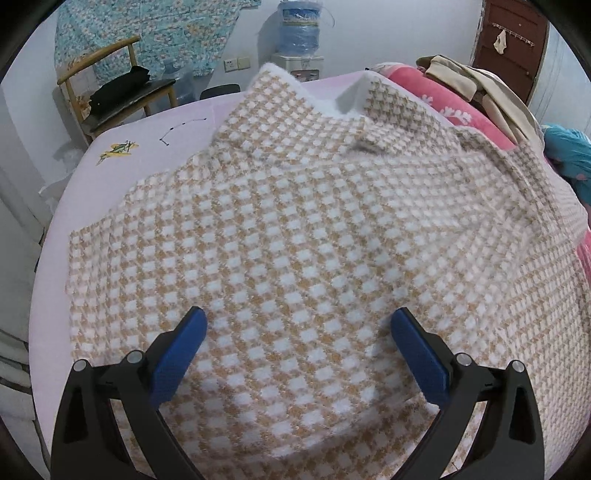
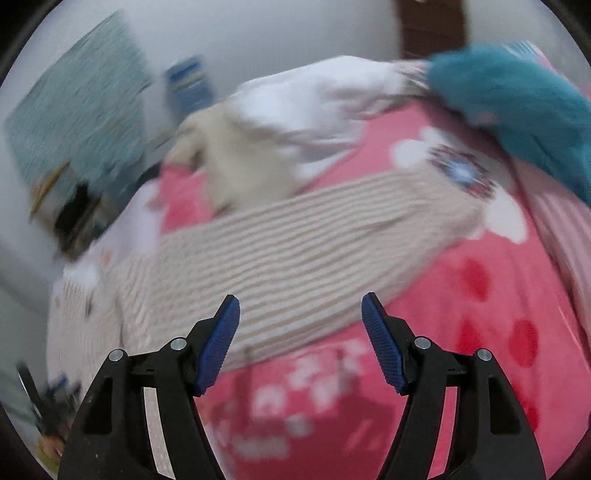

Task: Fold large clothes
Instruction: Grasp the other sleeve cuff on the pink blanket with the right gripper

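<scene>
In the left wrist view, the left gripper (image 1: 298,325) hangs over a tan-and-white checked garment (image 1: 295,229) with its blue pads (image 1: 183,354) spread wide and nothing between them. The garment lies spread over a pale lilac sheet (image 1: 173,122), covering most of the bed, its collar end at the far side and one edge running off to the right over a pink blanket (image 1: 436,96). A beige garment (image 1: 480,88) is heaped on the pink blanket at far right, with a teal cloth (image 1: 569,155) beside it. Beyond the bed, a wooden chair (image 1: 107,85) stands at far left and a water dispenser with a blue bottle (image 1: 299,33) against the wall. The right wrist view is smeared with motion. The right gripper (image 2: 301,306) is open, its pads apart and empty, above a stretch of the checked garment that lies across the pink blanket. Farther off sit a white cloth (image 2: 306,107) and the teal cloth at far right.
</scene>
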Available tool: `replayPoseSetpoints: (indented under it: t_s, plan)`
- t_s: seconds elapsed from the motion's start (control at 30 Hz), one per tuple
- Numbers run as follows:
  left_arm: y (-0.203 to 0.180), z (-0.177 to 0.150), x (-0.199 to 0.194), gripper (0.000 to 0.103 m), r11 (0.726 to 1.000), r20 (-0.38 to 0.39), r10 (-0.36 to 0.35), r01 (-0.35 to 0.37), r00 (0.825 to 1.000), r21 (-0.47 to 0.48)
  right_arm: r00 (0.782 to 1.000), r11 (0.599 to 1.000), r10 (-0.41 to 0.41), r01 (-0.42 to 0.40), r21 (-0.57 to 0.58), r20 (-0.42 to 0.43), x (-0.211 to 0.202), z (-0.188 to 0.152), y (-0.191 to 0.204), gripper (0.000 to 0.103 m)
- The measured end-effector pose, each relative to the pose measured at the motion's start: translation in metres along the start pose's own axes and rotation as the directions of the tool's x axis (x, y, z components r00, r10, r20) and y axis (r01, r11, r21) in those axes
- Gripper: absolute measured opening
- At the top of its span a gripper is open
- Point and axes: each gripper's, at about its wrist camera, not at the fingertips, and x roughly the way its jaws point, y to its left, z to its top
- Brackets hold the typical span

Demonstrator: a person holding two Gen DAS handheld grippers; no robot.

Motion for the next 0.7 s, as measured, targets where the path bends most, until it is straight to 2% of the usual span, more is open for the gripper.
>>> replayPoseSetpoints:
  t_s: [0.1, 0.2, 0.33, 0.7]
  plan:
    - [-0.003, 0.002, 0.002, 0.099, 1.000, -0.004, 0.002, -0.002, 1.000, 0.000, 1.000, 0.992, 0.009, -0.009, 0.125, 0.000, 0.008, 0.020, -0.043, 0.065]
    - [-0.003, 0.002, 0.002, 0.099, 1.000, -0.004, 0.001, -0.001, 1.000, 0.000, 1.000, 0.966, 0.031, -0.029, 0.256, -0.001, 0.022, 0.037, -0.085, 0.062]
    - [-0.004, 0.002, 0.001, 0.099, 1.000, -0.005, 0.005, -0.005, 1.000, 0.001, 0.999, 0.936, 0.044, -0.035, 0.350, -0.019, 0.042, 0.043, -0.109, 0.054]
    - [-0.004, 0.003, 0.003, 0.099, 1.000, -0.009, 0.007, -0.007, 1.000, 0.001, 0.996, 0.874, 0.079, -0.047, 0.484, -0.045, 0.069, 0.034, -0.141, 0.045]
